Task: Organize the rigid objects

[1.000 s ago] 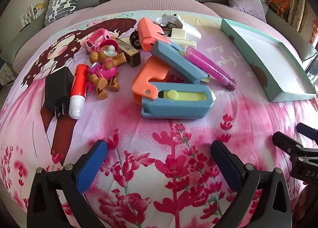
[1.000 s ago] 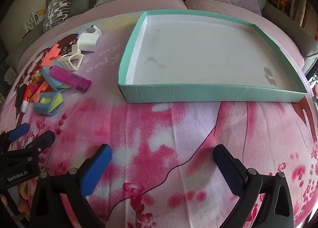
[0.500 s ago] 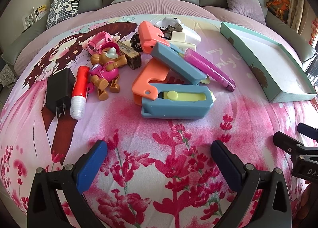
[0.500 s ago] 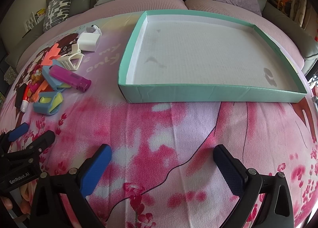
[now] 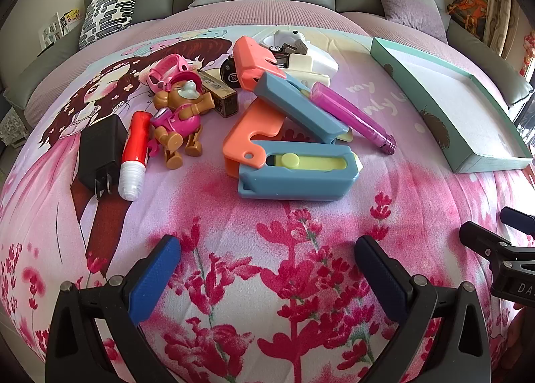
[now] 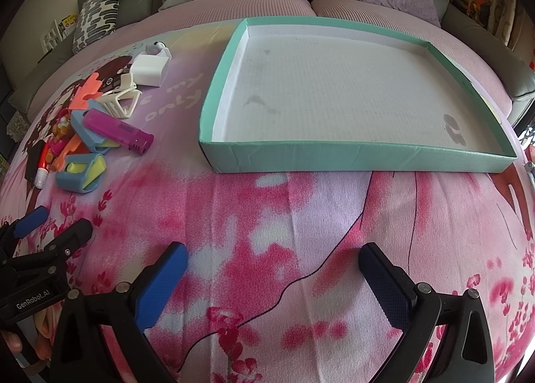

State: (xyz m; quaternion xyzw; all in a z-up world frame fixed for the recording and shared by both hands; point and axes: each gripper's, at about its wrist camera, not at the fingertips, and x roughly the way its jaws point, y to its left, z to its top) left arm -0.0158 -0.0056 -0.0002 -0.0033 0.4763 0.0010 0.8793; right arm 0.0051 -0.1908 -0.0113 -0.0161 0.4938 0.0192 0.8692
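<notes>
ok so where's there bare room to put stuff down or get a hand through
The teal tray holds nothing, so its whole floor is free. The strip of bedsheet between the tray's near wall and both open grippers is bare too, as is the gap between the tray and the purple tube. It is crowded around the blue case, toy dog and black charger.

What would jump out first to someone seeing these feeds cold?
The jumble of bright toys, led by a blue case with a yellow slider, sits ahead of the left tool. The teal tray lies bare ahead of the right tool. Both tools are open above the pink floral sheet.
</notes>
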